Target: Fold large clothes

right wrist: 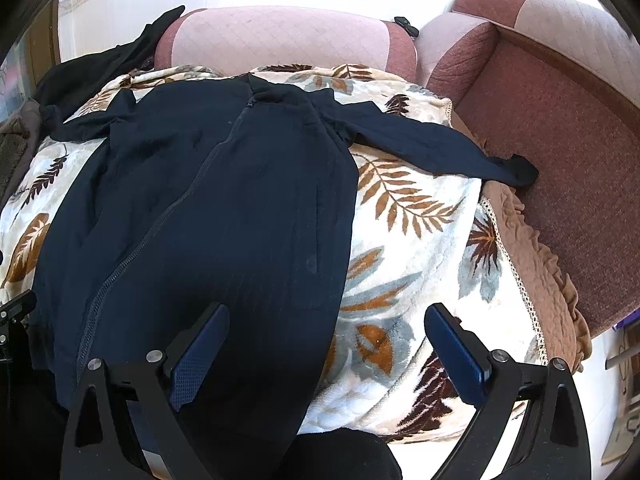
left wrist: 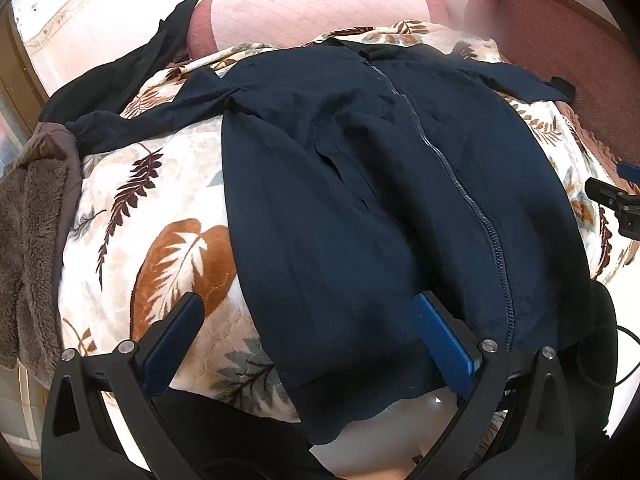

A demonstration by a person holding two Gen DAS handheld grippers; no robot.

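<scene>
A dark navy zip-up jacket [left wrist: 380, 184] lies spread flat, front up, over a leaf-patterned blanket [left wrist: 160, 216] that covers a sofa seat. Its zipper [left wrist: 472, 204] is closed and runs from the collar, by the back edge of the seat, down to the hem at the front edge, where the hem hangs a little over the blanket's edge. Both sleeves are stretched out sideways: the one on the person's right [right wrist: 432, 140] reaches across the blanket, its cuff resting just onto the reddish-brown seat of the adjoining sofa section [right wrist: 560, 168]; the other [left wrist: 132, 124] runs off toward the left edge, its end near a brown fleecy garment [left wrist: 28, 240] heaped there.

The left tongs [left wrist: 308, 344] hang above the front edge with their jaws wide apart, nothing between them; one blue-padded finger is over the blanket, the other over the jacket near the hem. The right tongs [right wrist: 324, 356] are likewise spread wide and empty, one finger above the jacket's right side, the other above bare blanket. Whether either is touching the cloth I cannot tell.

A black garment [right wrist: 112, 60] is draped at the back left, beside a pink quilted back cushion [right wrist: 280, 36].
</scene>
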